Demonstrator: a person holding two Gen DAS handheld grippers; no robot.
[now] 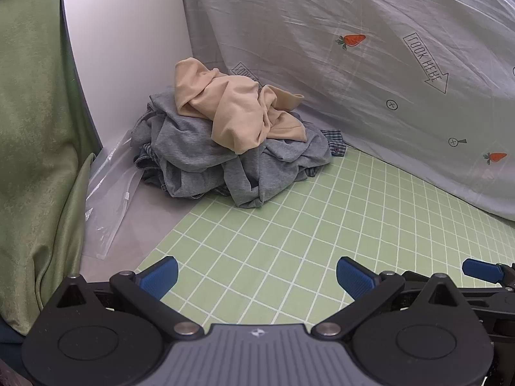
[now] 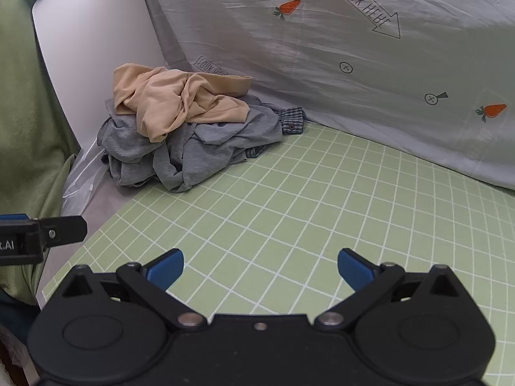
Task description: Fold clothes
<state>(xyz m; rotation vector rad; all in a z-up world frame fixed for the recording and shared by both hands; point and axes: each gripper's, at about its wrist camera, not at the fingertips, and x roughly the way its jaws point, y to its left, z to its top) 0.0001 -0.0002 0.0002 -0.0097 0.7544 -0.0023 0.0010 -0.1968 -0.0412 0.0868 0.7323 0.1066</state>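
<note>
A heap of crumpled clothes lies at the far left of the green checked mat point(image 1: 322, 218) point(image 2: 305, 199). On top is a beige garment point(image 1: 231, 109) point(image 2: 173, 99); under it are grey garments point(image 1: 206, 160) point(image 2: 193, 151), and a dark plaid piece point(image 1: 334, 141) point(image 2: 291, 120) peeks out at the right. My left gripper point(image 1: 257, 276) stands open over the near mat, nothing between its blue pads. My right gripper point(image 2: 260, 268) is open too, well short of the heap. One blue finger of the right gripper point(image 1: 482, 271) shows in the left wrist view.
A pale sheet with carrot prints point(image 1: 370, 64) point(image 2: 354, 64) rises behind the mat. A white panel point(image 1: 122, 48) point(image 2: 93, 38) stands behind the heap, a green curtain point(image 1: 35, 128) point(image 2: 22, 128) hangs on the left, and a clear plastic bag point(image 1: 109, 193) lies beside the clothes.
</note>
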